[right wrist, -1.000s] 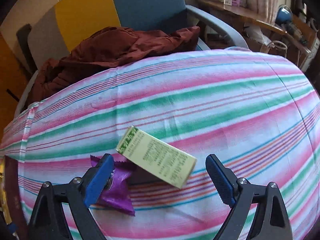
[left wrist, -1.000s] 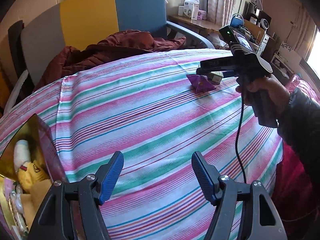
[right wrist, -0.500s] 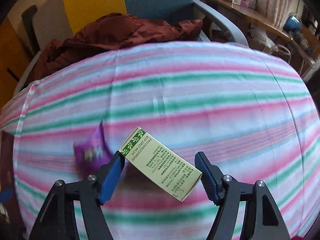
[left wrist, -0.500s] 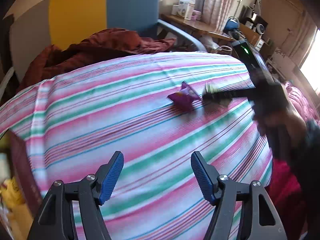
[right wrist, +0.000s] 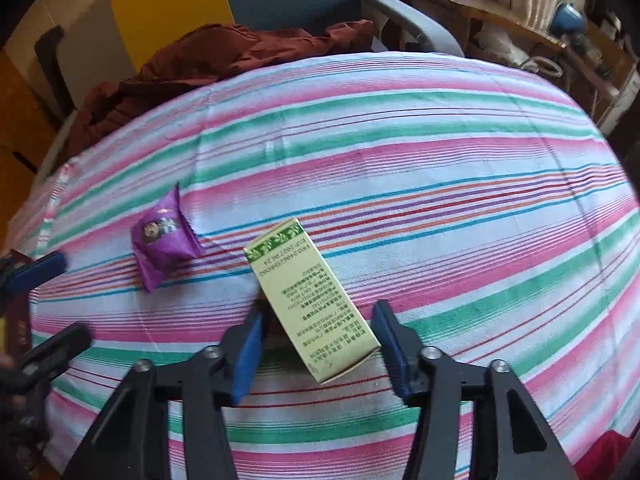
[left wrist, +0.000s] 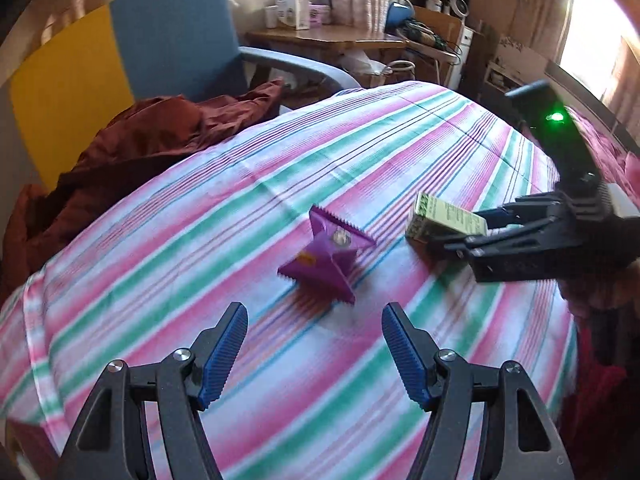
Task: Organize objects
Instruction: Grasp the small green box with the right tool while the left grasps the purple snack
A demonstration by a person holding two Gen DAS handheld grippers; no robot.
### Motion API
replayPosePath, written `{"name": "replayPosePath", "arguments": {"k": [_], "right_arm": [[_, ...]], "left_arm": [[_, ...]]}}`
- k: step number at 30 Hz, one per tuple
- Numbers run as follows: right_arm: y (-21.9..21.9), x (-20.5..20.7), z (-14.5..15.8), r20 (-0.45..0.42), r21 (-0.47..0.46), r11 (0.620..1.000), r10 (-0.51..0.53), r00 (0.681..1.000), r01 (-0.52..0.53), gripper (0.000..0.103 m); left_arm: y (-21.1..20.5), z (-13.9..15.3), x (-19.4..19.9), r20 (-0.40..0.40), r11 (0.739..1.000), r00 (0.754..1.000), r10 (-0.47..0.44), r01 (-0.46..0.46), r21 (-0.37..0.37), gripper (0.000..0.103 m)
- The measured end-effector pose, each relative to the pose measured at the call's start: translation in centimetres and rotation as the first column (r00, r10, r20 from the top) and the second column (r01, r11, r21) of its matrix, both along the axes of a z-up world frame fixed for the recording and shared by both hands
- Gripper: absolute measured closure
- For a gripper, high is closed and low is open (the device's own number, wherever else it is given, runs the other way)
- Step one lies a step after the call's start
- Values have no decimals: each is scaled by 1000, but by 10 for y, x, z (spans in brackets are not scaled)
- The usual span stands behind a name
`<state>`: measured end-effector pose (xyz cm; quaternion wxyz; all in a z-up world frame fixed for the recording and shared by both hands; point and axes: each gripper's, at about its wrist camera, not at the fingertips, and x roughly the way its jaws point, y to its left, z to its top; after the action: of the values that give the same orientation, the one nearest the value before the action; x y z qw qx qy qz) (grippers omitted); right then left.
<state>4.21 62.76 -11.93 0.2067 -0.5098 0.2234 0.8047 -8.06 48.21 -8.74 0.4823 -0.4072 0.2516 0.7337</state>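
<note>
A pale green carton (right wrist: 304,288) lies on the striped cloth (right wrist: 440,184) with its near end between the jaws of my right gripper (right wrist: 320,344). Those jaws are closing; a thin gap still shows at the left pad. A purple snack packet (right wrist: 164,240) lies to the carton's left, apart from it. In the left wrist view the packet (left wrist: 324,256) sits crumpled just ahead of my left gripper (left wrist: 316,352), which is open and holds nothing. The carton (left wrist: 444,216) and the right gripper (left wrist: 476,232) appear at the right. The left gripper (right wrist: 48,308) shows at the right wrist view's left edge.
A maroon garment (left wrist: 152,140) is heaped past the cloth's far edge, against a blue armchair (left wrist: 176,36) and a yellow panel (left wrist: 60,72). A wooden desk (left wrist: 328,36) with boxes stands behind. The cloth drops off at the right edge (left wrist: 560,320).
The right jaws have narrowed around the carton. The left gripper has swung across the cloth up to the purple packet, which now lies apart from the carton; the gold box at left has left view.
</note>
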Motion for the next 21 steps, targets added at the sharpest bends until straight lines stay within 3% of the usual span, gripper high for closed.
{"name": "replayPosePath", "arguments": {"k": [9, 12, 14, 15, 16, 19, 21], "right_arm": [[4, 2, 5, -20, -6, 1000, 15, 1000, -15, 42], [-1, 2, 6, -22, -3, 1000, 20, 1000, -20, 42], [0, -2, 1, -20, 2, 1000, 23, 1000, -23, 42], [0, -3, 0, -16, 8, 1000, 24, 1000, -24, 43], [3, -3, -1, -15, 17, 1000, 23, 1000, -22, 46], [0, -5, 0, 0, 69, 997, 33, 999, -33, 73], [-2, -6, 1, 4, 81, 995, 53, 999, -53, 73]], "left_arm": [[41, -13, -8, -48, 996, 995, -90, 89, -29, 33], [48, -17, -7, -51, 995, 994, -98, 96, -34, 43], [53, -22, -8, -49, 995, 995, -92, 91, -39, 54], [56, -26, -10, -37, 995, 996, -86, 85, -47, 65], [58, -31, -12, -18, 996, 997, -76, 75, -55, 68], [50, -35, -17, 32, 999, 999, -33, 33, -22, 68], [38, -34, -16, 49, 1000, 999, 17, -17, -12, 69]]}}
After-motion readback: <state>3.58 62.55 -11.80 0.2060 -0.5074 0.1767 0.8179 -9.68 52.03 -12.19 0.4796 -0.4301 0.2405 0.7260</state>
